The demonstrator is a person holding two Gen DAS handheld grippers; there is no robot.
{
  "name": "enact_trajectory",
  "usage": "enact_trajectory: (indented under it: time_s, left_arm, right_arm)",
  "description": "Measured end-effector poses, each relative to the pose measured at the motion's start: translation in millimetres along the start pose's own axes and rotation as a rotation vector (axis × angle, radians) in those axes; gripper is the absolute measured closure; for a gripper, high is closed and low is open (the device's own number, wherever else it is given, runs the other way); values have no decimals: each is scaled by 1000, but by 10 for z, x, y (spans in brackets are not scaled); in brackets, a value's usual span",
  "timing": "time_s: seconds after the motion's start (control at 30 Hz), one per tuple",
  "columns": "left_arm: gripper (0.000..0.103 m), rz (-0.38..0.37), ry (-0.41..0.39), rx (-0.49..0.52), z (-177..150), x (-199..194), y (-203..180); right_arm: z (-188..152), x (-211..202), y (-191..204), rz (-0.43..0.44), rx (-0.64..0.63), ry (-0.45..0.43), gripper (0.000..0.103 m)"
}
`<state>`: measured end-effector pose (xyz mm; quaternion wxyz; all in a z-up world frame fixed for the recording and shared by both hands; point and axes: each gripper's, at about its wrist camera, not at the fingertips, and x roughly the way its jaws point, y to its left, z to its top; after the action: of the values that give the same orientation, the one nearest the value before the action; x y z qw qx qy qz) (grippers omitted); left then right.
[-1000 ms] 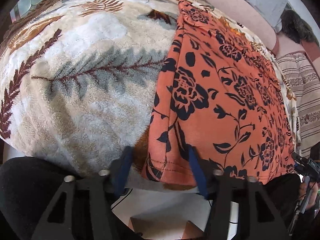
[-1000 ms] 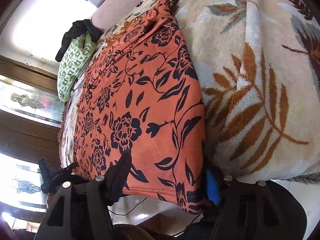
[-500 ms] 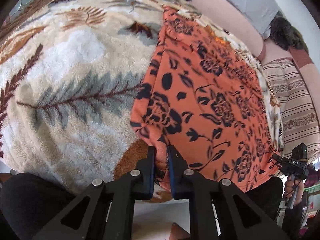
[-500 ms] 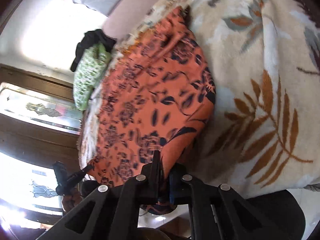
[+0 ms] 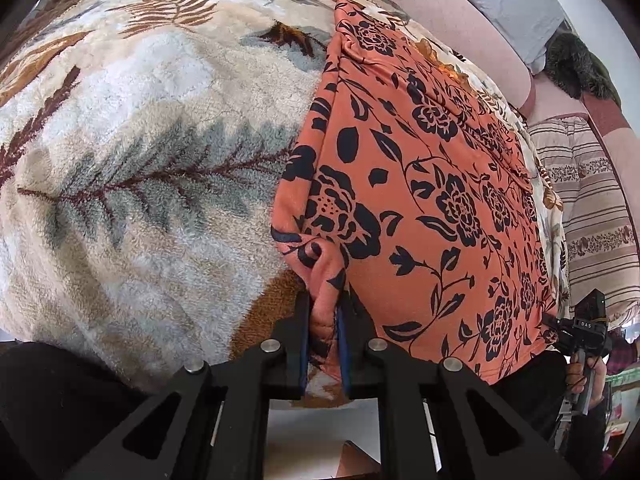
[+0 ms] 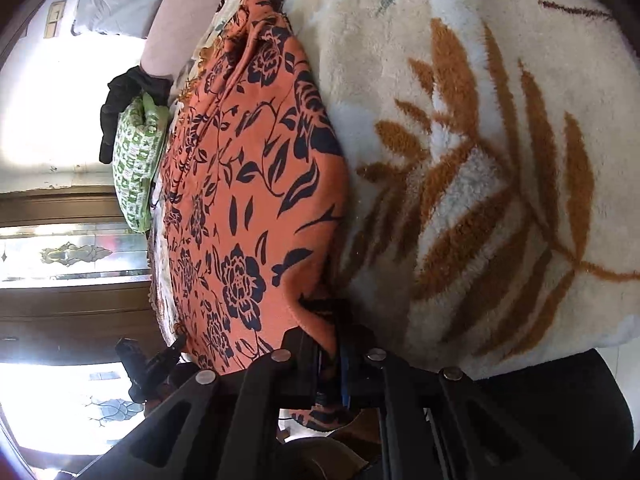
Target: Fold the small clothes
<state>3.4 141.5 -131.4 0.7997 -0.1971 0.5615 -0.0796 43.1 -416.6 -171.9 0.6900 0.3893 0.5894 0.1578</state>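
An orange garment with a black flower print (image 5: 420,184) lies spread on a fleece blanket with a leaf pattern (image 5: 140,152). My left gripper (image 5: 323,320) is shut on the garment's near left corner, with a bunch of fabric pinched between the jaws. My right gripper (image 6: 329,344) is shut on the near right corner of the same garment (image 6: 248,200), which shows at the left of the right wrist view. The right gripper also shows at the far right of the left wrist view (image 5: 580,332).
The blanket (image 6: 480,160) drapes over the near edge of the bed. A green patterned cloth (image 6: 136,168) and a black item (image 6: 124,100) lie at the far end. A striped fabric (image 5: 592,208) lies at the right. A grey pillow (image 5: 516,4) rests against the pink headboard.
Both grippers went from open around the garment's near corners to shut on them. The near hem is bunched and lifted a little off the blanket.
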Motion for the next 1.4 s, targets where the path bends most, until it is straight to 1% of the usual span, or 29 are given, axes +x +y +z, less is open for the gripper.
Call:
enact_trajectory:
  time_s: [0.07,0.17,0.23,0.3,0.4,0.5,0.53,0.6,0.67,0.7,0.73,0.77,0.8,0.83,0.87,0.9,0.93,1.0,1.07,1.1,1.13,1.17,1.2,1.23,1.27,1.3,1.33,1.37,1.4]
  left_arm:
    - [91,1,-18,19,36,-68,-42]
    - [91,-36,-68,41,193,-239,-140]
    - [91,-60,-110,67,409,-388,-242]
    - [91,-81,-166,104,726,-554,-389]
    - [91,-91,-260,169,1371,-762,-637]
    - [91,-81,-337,211,2050,-800,-833]
    - [91,-76,-351,208,2279,-752,-875]
    - [90,-58,-345,202,2713,-535,-922]
    - [87,-19,-364,131,3077,-228,-853]
    - [70,4,-371,115,3224,-21,-795]
    - [43,44,-348,93,3377,220,-721]
    - [35,101,-324,49,3480,476,-607]
    - [34,138,-300,26,3542,672,-508]
    - [34,167,-258,0,3569,842,-390]
    - [35,191,-220,-32,3546,938,-278]
    - [35,189,-217,-51,3480,949,-185]
    - [35,175,-240,-52,3390,896,-121]
    - [34,176,-260,-21,3187,732,-72]
    - [34,129,-248,24,2969,592,-93]
    - [34,101,-228,54,2860,543,-134]
    - [31,67,-216,80,2745,507,-180]
    - [26,37,-204,93,2624,500,-218]
    - [18,23,-181,101,2519,541,-254]
    - [17,17,-156,118,2449,619,-326]
    - [17,20,-134,139,2388,712,-380]
    - [17,44,-111,155,2349,819,-421]
    - [24,79,-79,168,2339,949,-451]
    - [36,118,-64,168,2334,1055,-465]
    - [70,143,-84,177,2335,1072,-495]
  right_arm:
    - [-29,-48,56,29,-7,-27,95]
    - [-10,-164,194,125,-14,-66,96]
    - [104,-246,355,180,-40,-86,96]
    - [316,-339,560,223,-75,-109,96]
    - [777,-488,943,293,-136,-165,96]
    - [1398,-586,1382,328,-194,-243,96]
    - [1600,-590,1491,337,-196,-266,96]
    - [2057,-545,1673,327,-198,-312,96]
    - [2458,-417,1663,331,-129,-354,95]
    - [2667,-309,1588,298,-97,-381,95]
    - [2812,-158,1513,250,-70,-390,86]
    - [2970,19,1359,200,-28,-365,49]
    - [3092,259,1172,129,30,-310,19]
    - [3125,413,1018,70,81,-291,3]
    - [3120,509,903,55,96,-284,3]
    - [3083,532,845,74,90,-290,3]
    - [3026,477,823,83,78,-320,3]
    - [2871,277,846,53,0,-368,3]
    - [2702,115,852,15,-60,-374,3]
    - [2602,78,834,3,-76,-360,3]
    - [2508,60,829,-7,-92,-334,3]
    - [2419,73,834,-14,-113,-299,3]
    - [2264,137,862,-19,-140,-265,3]
    - [2165,212,899,-32,-175,-235,4]
    - [2076,298,963,-64,-224,-204,4]
    - [1997,425,993,-111,-266,-178,4]
    - [1957,541,1020,-159,-293,-158,6]
    - [1934,638,1058,-216,-319,-154,8]
    - [1918,692,1096,-268,-340,-163,11]
